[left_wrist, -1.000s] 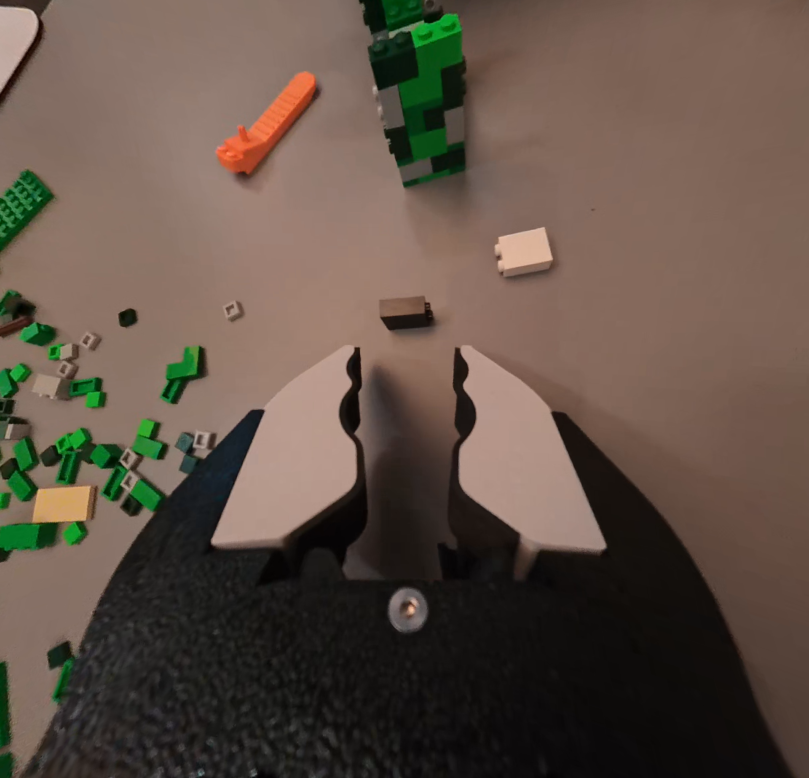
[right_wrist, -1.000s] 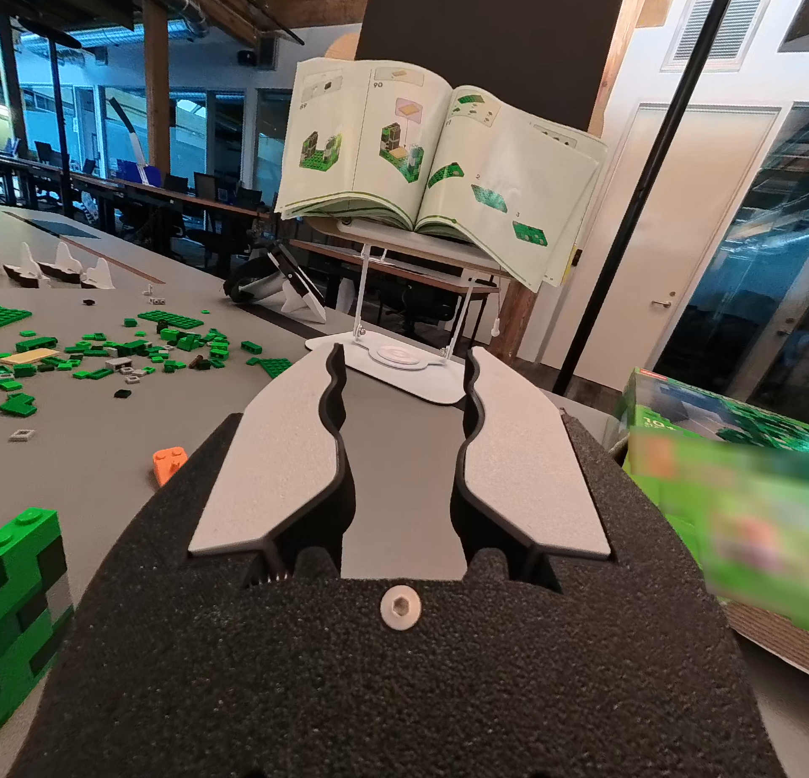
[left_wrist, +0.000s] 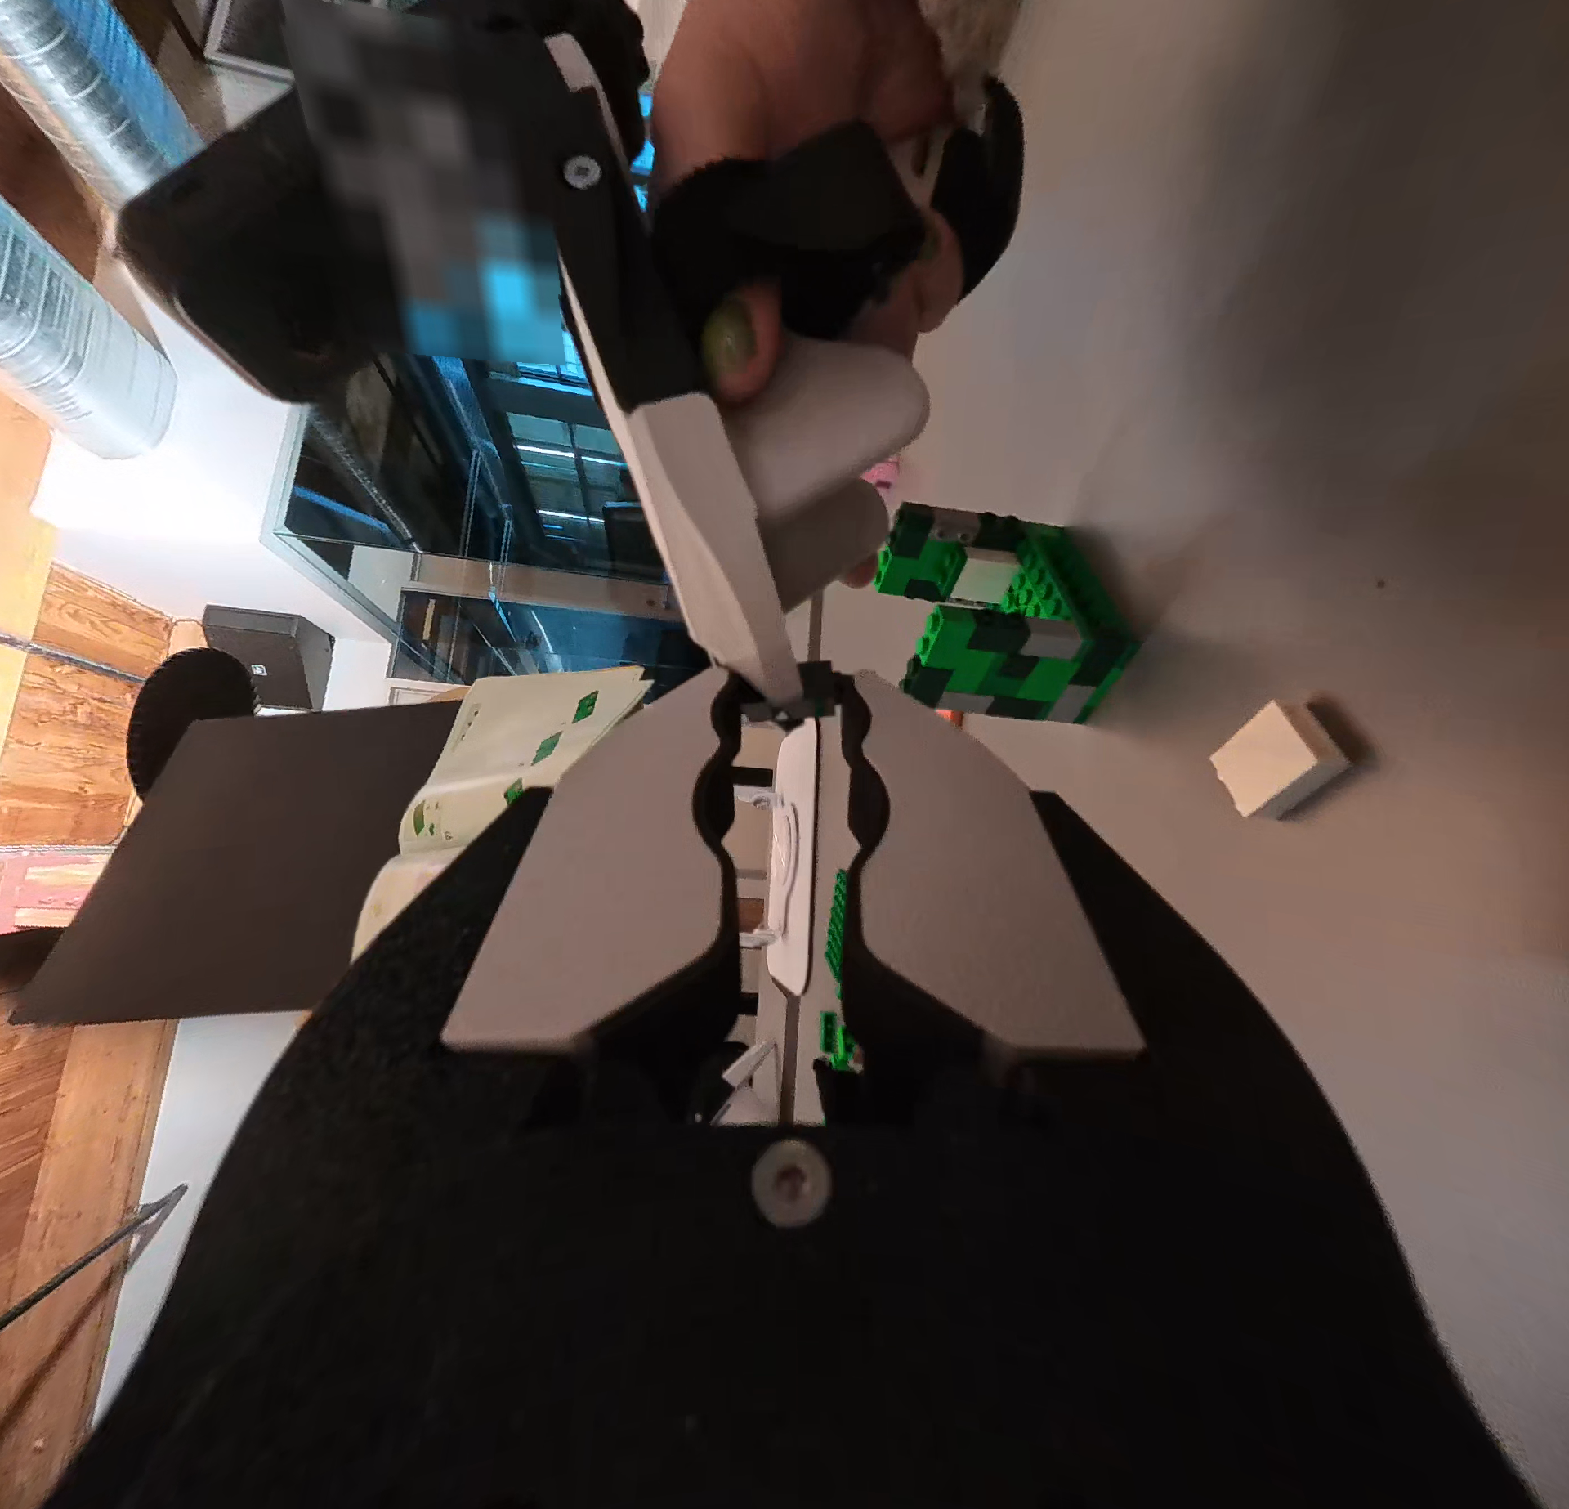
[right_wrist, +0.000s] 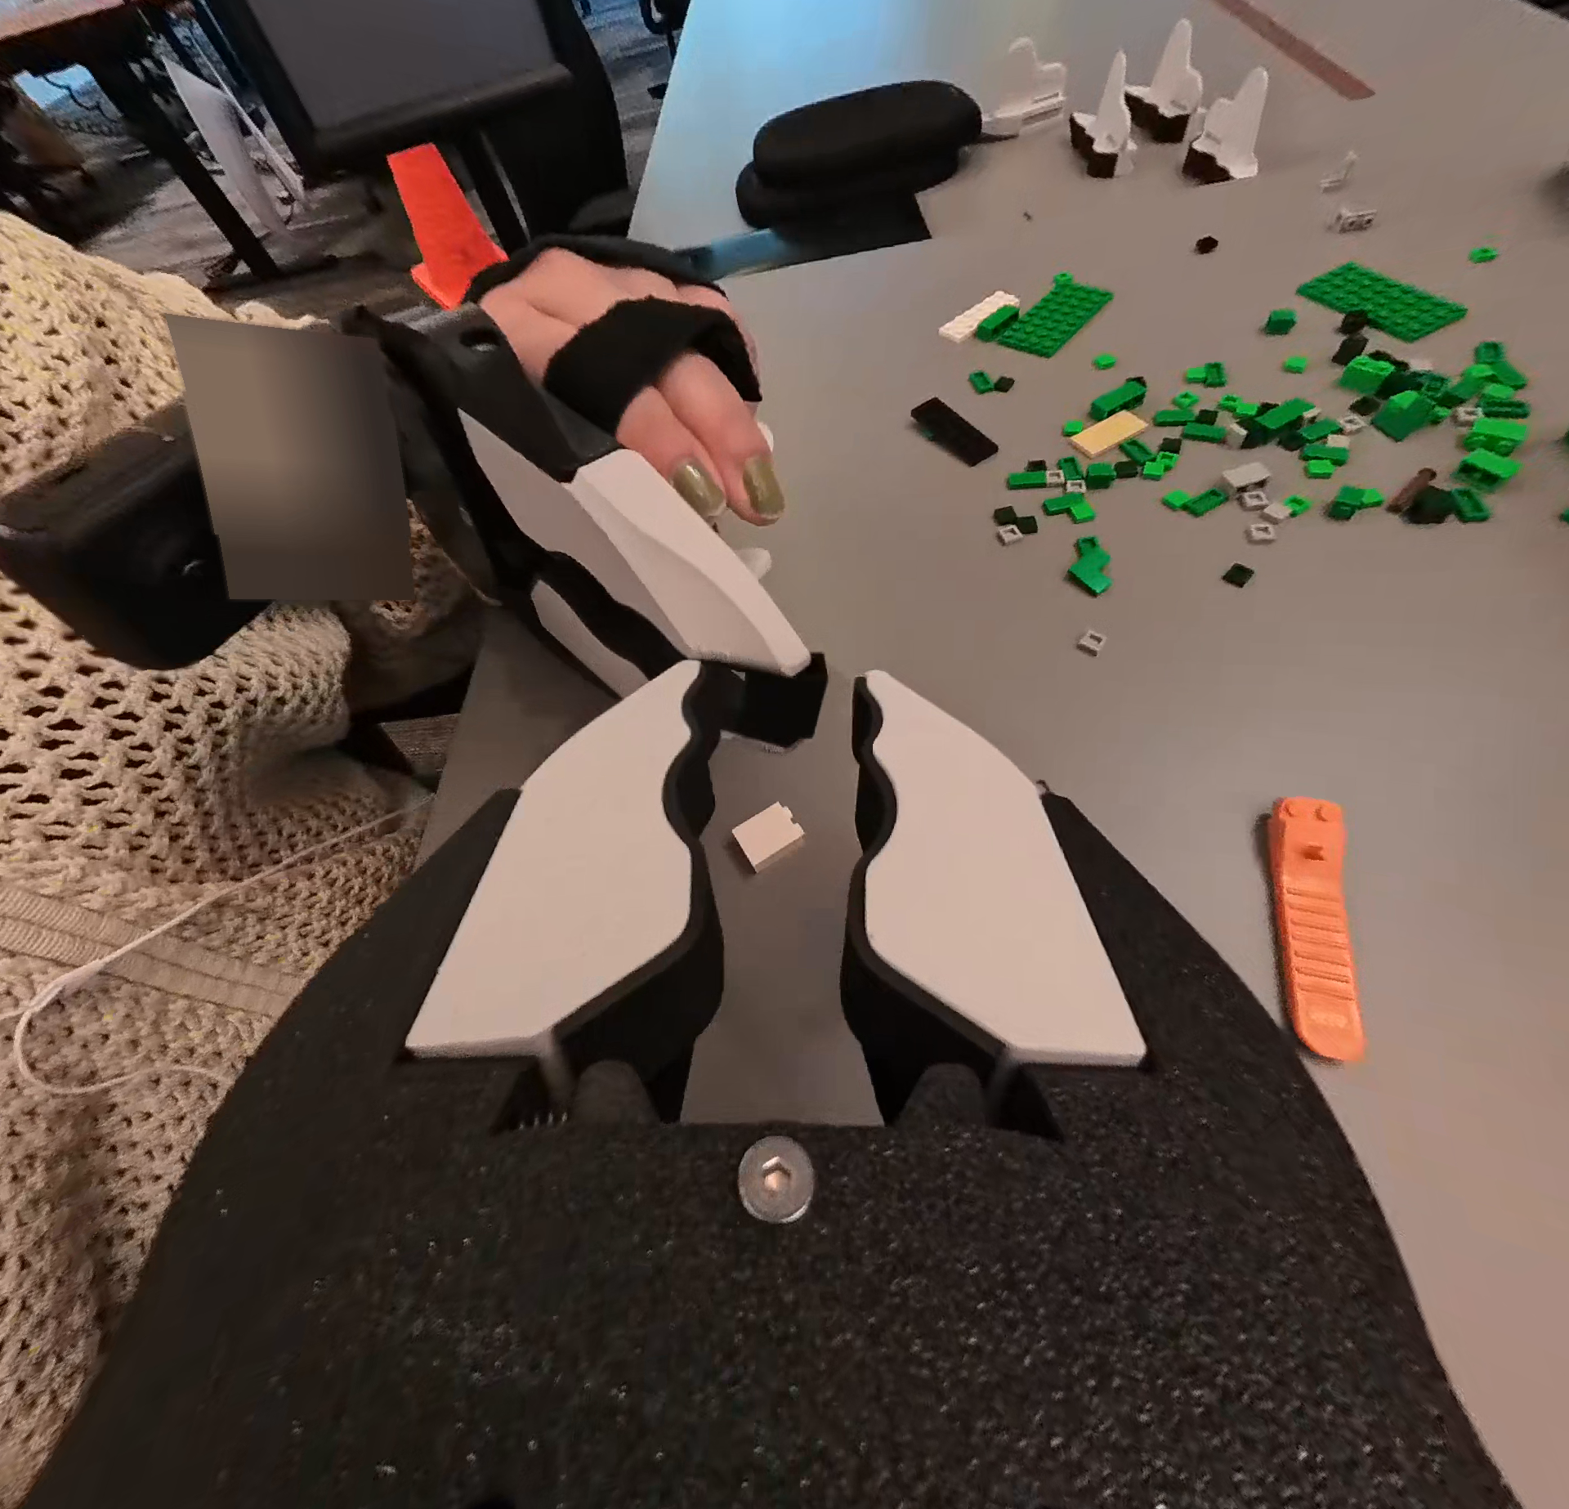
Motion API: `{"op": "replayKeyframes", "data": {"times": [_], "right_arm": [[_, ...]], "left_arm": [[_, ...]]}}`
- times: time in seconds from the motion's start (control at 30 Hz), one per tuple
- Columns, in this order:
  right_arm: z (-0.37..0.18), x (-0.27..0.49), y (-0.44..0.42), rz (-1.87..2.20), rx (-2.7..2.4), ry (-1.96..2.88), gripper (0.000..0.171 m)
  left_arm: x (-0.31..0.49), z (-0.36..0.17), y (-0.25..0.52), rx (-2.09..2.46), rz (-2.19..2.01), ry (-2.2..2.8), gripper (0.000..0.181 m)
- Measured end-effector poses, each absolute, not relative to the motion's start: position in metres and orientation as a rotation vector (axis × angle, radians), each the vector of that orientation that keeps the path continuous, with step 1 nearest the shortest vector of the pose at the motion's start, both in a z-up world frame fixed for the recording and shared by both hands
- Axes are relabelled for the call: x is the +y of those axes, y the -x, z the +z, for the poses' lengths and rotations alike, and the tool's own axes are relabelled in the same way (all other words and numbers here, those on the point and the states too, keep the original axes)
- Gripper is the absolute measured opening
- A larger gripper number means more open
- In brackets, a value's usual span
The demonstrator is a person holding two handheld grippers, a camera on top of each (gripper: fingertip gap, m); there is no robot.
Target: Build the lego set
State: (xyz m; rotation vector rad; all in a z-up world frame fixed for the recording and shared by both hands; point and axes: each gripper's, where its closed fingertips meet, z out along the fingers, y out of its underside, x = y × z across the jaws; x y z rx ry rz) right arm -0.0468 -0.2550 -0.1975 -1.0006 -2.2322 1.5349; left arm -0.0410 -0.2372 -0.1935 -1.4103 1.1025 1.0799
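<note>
Looks like a mid-air handoff: the left gripper (left_wrist: 785, 695) is pinched on the small dark brick (left_wrist: 811, 685) while the right gripper (right_wrist: 777, 687), jaws apart, closes around it, so next it needs to clamp before carrying it to the green build (left_wrist: 1010, 619).

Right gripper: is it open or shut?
Open. The right gripper's fingers stand apart, grey table showing between them; the black brick sits between their tips.

Orange cone (right_wrist: 446, 220) on floor, black case (right_wrist: 857, 148) — far table, silver duct (left_wrist: 64, 279)
</note>
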Motion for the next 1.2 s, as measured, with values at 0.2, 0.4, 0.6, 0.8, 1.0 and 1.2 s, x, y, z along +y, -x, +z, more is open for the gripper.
{"op": "replayKeyframes", "data": {"times": [0.2, 0.4, 0.6, 0.8, 1.0, 1.2], "right_arm": [[-0.195, -0.243, 0.048, 1.438, -2.184, 0.815, 0.017], [-0.186, -0.226, 0.042, 1.352, -2.085, 0.561, 0.017], [-0.192, -0.184, 0.050, 1.320, -2.001, 0.721, 0.017], [-0.153, -0.154, 0.063, 0.671, -1.577, 0.365, 0.017], [-0.158, -0.174, 0.069, 0.184, -1.474, 0.070, 0.016], [-0.168, -0.173, 0.074, 0.074, -1.493, 0.029, 0.016]], "left_arm": [[-0.235, -0.180, 0.047, 0.856, 0.934, 1.453, 0.043], [-0.233, -0.199, 0.059, 0.563, 0.428, 1.720, 0.054], [-0.210, -0.218, 0.054, 0.492, 0.211, 1.833, 0.063], [-0.194, -0.154, 0.057, 0.179, 0.001, 1.702, 0.038], [-0.177, -0.154, 0.062, 0.173, 0.123, 1.763, 0.027], [-0.177, -0.168, 0.058, 0.281, 0.193, 1.801, 0.004]]}}
